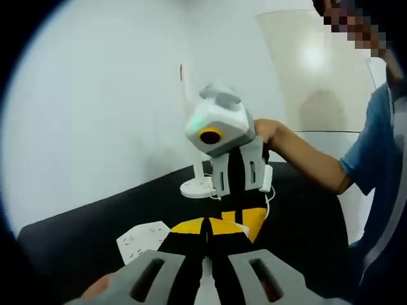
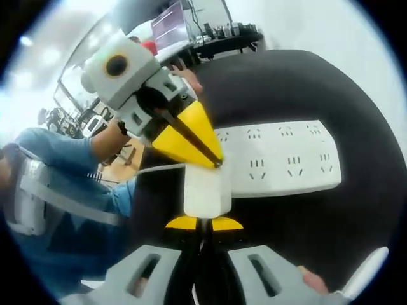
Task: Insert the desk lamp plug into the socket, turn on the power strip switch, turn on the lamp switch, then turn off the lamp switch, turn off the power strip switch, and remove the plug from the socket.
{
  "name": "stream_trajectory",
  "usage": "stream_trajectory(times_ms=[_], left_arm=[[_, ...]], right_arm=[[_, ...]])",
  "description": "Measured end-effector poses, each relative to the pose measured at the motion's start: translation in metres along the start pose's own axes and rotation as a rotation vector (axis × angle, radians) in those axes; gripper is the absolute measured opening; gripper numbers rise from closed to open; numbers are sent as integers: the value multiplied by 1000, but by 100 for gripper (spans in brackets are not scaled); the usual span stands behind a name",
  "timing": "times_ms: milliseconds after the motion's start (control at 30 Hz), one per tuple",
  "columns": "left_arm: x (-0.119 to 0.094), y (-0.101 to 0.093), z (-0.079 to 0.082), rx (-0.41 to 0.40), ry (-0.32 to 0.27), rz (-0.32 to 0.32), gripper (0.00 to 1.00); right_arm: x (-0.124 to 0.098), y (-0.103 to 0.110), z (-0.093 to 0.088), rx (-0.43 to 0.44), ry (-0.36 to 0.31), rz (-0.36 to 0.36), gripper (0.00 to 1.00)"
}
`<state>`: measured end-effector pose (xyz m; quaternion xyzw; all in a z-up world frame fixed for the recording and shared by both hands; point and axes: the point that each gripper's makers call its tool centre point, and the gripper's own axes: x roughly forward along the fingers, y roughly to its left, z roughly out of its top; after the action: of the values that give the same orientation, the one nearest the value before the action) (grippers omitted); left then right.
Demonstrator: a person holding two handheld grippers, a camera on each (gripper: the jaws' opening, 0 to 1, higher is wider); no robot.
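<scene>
My right gripper [image 2: 203, 220] is shut on a white plug [image 2: 206, 189], held at the left end of the white power strip [image 2: 286, 159]. I cannot tell whether its pins sit in a socket. A white cord [image 2: 159, 169] runs left from the plug. My left gripper [image 2: 216, 159] comes in from the upper left, yellow jaws shut, tip touching the strip's left end just above the plug. In the left gripper view, my left gripper [image 1: 207, 225] is shut, meeting the right gripper [image 1: 253, 219]. The power strip [image 1: 143, 240] lies to the left, and the lamp's white base [image 1: 197, 187] stands behind.
Everything rests on a black table [image 1: 305, 235] against a white wall. A person's arm [image 1: 305, 159] in a blue sleeve holds the right gripper from the right. Desks with monitors [image 2: 172, 25] stand far behind the person's blue shirt [image 2: 63, 184].
</scene>
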<state>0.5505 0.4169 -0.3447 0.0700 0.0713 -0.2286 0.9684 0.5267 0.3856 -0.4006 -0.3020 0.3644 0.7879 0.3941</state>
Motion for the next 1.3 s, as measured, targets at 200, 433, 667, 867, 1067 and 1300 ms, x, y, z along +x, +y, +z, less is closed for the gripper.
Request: stream_trajectory(times_ms=[200, 433, 667, 867, 1067, 1300], left_arm=[[5, -5, 1, 41, 12, -7, 0], [5, -6, 0, 59, 18, -10, 0], [6, -9, -1, 86, 31, -15, 0], [-1, -3, -1, 60, 4, -21, 0], [3, -6, 0, 79, -29, -19, 0], [20, -15, -2, 133, 30, -38, 0]], right_arm=[[4, 1, -6, -8, 21, 9, 7], [6, 0, -8, -6, 30, 18, 7], [8, 1, -9, 2, 31, 33, 7], [3, 4, 0, -23, -1, 12, 7], [4, 3, -3, -14, -1, 17, 7], [11, 2, -12, 27, 0, 49, 7]])
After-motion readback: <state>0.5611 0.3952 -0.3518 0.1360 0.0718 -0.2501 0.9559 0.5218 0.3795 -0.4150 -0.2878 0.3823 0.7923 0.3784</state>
